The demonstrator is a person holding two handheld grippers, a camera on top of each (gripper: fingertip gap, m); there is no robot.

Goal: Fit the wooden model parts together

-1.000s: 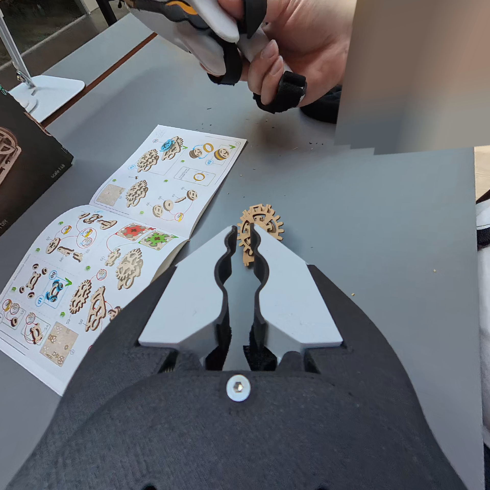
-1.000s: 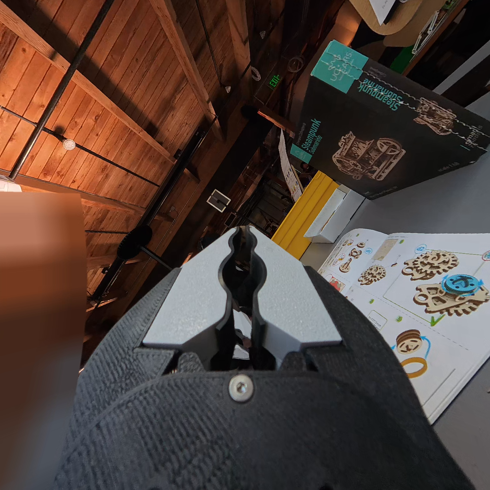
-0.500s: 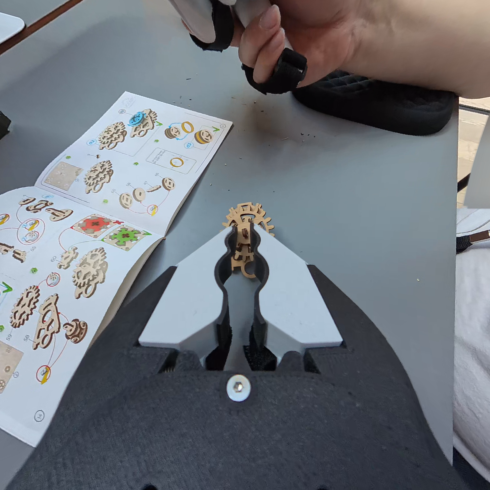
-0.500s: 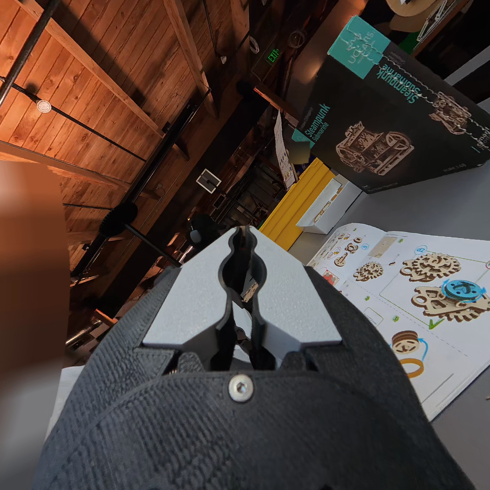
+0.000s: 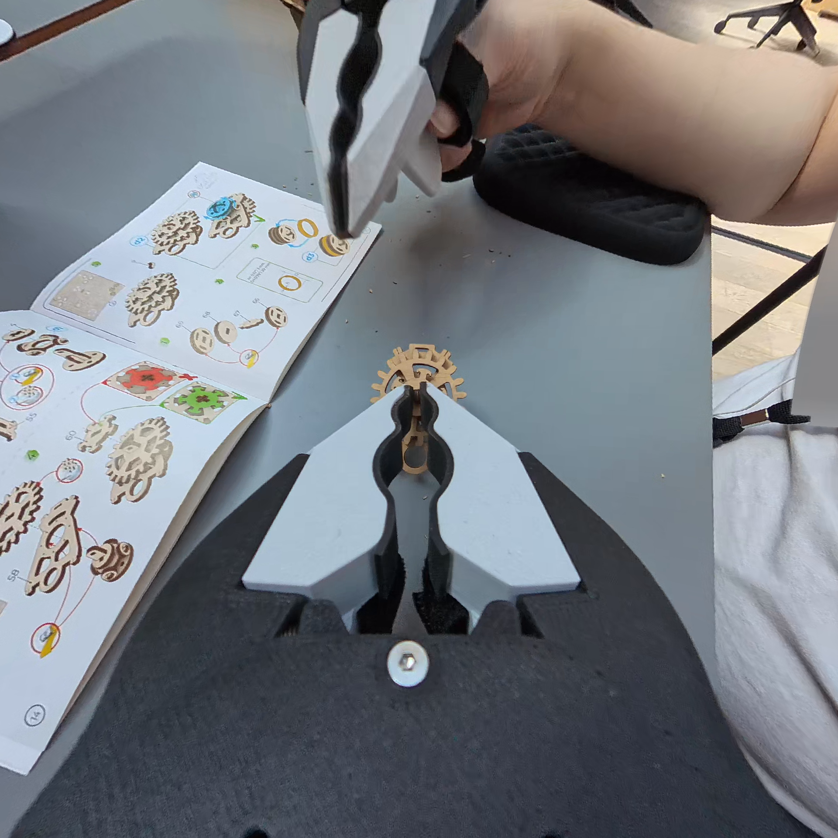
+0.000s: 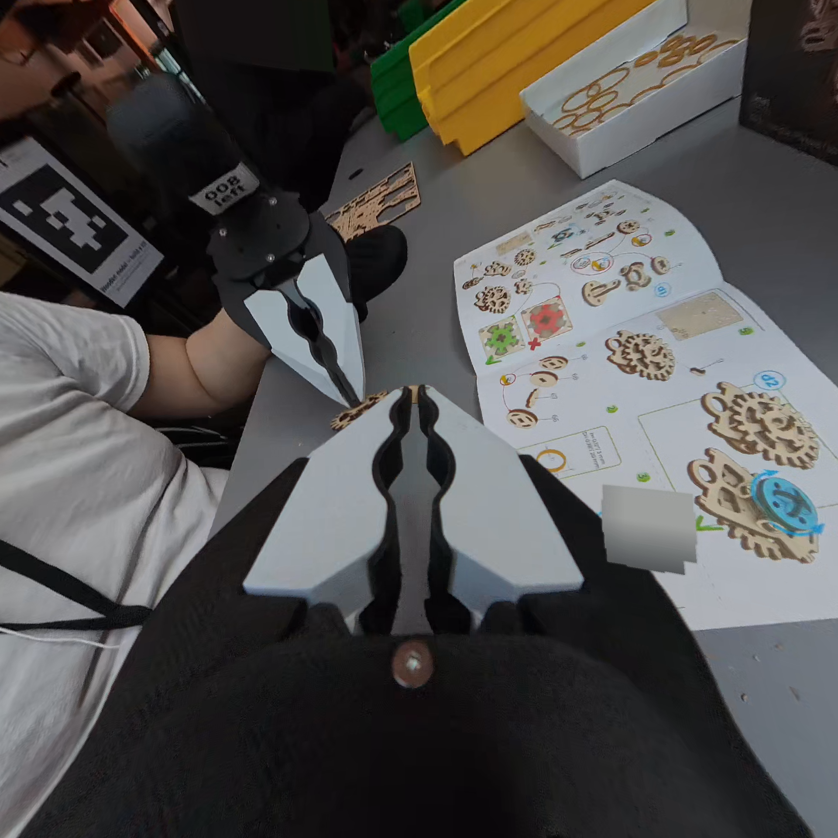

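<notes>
Wooden gear piece [image 5: 418, 376] pinched by left gripper [image 5: 417, 391].

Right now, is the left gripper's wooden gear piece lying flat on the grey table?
No, the left gripper clamps the wooden gear piece upright.

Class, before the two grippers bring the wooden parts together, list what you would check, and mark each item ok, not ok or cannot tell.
1. Left gripper jaws shut on the wooden gear: ok.
2. Gear's toothed rim sticks out past the jaws, where it can be reached: ok.
3. Right gripper holds a part to fit: cannot tell; only a tan sliver shows between its jaws.
4. Grippers lined up: not ok; the right gripper's tip hangs over the instruction booklet, off to the side of the gear.
5. Grey table near the gear: ok, only small crumbs.
</notes>
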